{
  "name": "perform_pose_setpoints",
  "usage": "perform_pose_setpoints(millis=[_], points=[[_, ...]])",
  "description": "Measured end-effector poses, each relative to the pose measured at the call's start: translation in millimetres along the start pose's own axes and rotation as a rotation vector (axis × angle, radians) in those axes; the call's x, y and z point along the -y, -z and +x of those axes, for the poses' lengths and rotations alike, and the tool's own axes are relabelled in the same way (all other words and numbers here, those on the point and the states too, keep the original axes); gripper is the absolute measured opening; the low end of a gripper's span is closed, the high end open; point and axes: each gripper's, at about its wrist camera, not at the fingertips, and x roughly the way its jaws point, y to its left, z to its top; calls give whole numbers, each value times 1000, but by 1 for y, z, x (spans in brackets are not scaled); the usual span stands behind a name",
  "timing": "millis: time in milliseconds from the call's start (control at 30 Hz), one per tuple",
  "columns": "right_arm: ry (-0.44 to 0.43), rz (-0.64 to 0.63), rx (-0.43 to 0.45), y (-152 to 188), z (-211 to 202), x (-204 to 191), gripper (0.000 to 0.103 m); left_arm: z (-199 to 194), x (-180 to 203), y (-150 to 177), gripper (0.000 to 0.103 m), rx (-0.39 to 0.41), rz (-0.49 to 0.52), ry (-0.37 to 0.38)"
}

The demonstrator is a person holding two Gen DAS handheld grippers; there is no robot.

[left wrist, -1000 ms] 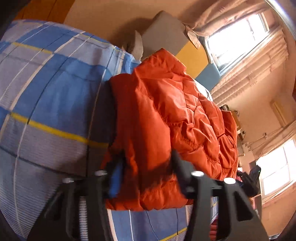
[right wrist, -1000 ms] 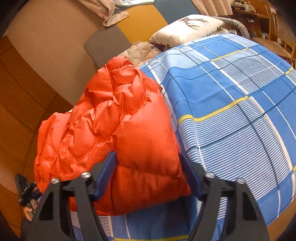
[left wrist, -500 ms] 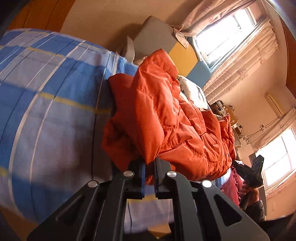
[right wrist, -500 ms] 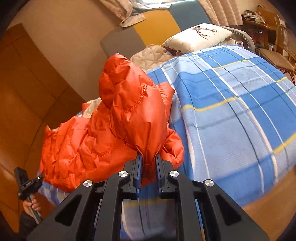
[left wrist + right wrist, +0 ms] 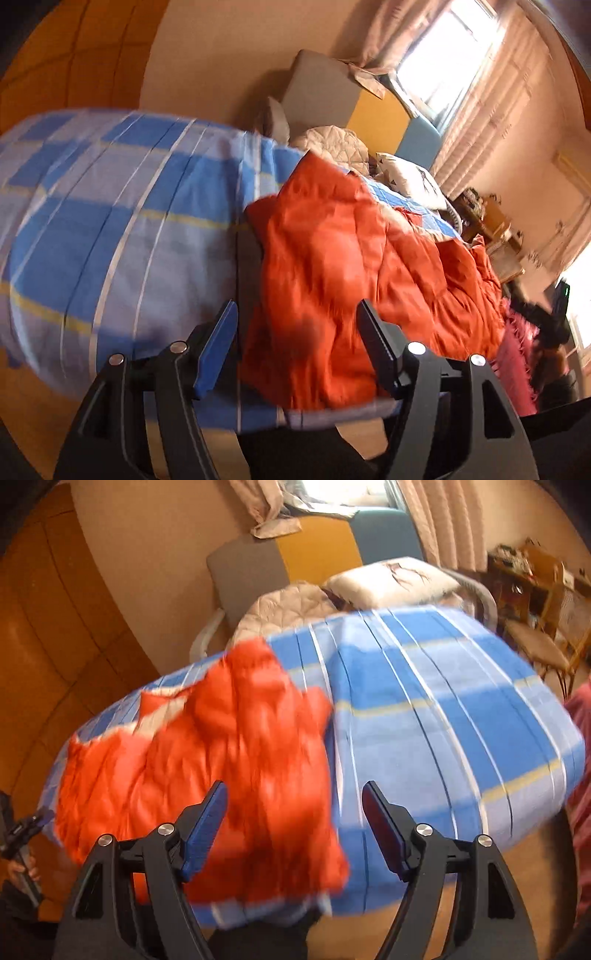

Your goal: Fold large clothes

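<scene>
An orange puffer jacket [image 5: 351, 280] lies folded over on a bed with a blue checked sheet [image 5: 110, 229]. In the left wrist view my left gripper [image 5: 297, 347] is open, its fingers apart just in front of the jacket's near edge. In the right wrist view the jacket [image 5: 221, 760] lies on the left half of the bed and my right gripper [image 5: 295, 829] is open above the jacket's near right corner, holding nothing. Both views are blurred by motion.
A white pillow [image 5: 391, 579] and a beige quilted blanket [image 5: 284, 609] lie at the bed's head against a grey, yellow and blue headboard [image 5: 295, 554]. A wooden chair [image 5: 543, 642] and cluttered desk stand at the right. The bed's near edge runs just below the jacket.
Both grippers were shut on the jacket's edge, lifting it; both have now opened and let go, and the jacket has dropped flat on the bed. Both grippers have pulled back.
</scene>
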Motion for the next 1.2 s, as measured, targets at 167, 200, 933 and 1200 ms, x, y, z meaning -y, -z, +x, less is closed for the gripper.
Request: perform_pose_setpoints(millis=[167, 200, 933, 1200], points=[[21, -90, -47, -42, 52, -21, 75, 36, 7, -37, 68, -22, 53, 7], [21, -90, -47, -42, 52, -21, 75, 46, 8, -44, 67, -36, 58, 9], [230, -90, 75, -96, 81, -41, 4, 82, 15, -117, 4, 75, 56, -125], [334, -60, 37, -108, 138, -44, 4, 146, 2, -137, 3, 31, -8, -246]])
